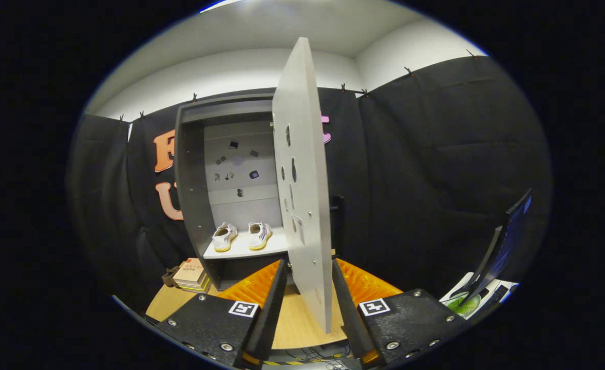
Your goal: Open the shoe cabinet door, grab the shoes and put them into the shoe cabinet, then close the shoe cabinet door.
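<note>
White door (302, 195) stands edge-on between the open gripper (307, 272) fingers, untouched. 2 shoes (241, 235) sit inside the cabinet (192, 169); boxes (192, 275) beside it.

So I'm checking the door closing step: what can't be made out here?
- Fingers' contact with the door: its edge stands between the gripper fingers; pressing unclear.
- Cabinet hinge side: hidden by the door.
- Shoes: details too small.
- Dark bits on the cabinet's back wall: too small.

Cloth-walled test booth (436, 154), wooden table (302, 318)
</note>
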Motion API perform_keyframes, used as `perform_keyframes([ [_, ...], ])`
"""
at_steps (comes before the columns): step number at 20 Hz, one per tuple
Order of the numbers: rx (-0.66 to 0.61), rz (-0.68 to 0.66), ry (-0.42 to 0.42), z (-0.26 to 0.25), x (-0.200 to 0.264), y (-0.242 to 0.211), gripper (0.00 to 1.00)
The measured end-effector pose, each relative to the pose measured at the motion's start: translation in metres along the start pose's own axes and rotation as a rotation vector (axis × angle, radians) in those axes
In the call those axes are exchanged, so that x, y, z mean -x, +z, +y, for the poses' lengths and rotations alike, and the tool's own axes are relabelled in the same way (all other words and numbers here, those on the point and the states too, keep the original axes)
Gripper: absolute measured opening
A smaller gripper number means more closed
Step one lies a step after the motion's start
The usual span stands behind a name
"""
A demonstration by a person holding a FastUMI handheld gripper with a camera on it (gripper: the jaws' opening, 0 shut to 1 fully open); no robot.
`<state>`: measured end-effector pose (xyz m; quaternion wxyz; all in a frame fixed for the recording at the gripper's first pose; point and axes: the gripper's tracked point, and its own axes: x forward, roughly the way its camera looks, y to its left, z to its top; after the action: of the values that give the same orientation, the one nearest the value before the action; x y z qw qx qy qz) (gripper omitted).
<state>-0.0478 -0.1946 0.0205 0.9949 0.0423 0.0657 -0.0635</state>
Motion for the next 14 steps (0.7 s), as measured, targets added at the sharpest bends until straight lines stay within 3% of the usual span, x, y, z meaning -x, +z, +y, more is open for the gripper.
perform_keyframes([
  [6, -0.03, 0.048, -0.031, -0.046, -0.041, -0.022, 0.58],
  [14, -0.026, 0.071, 0.037, -0.051, -0.087, -0.035, 0.6],
])
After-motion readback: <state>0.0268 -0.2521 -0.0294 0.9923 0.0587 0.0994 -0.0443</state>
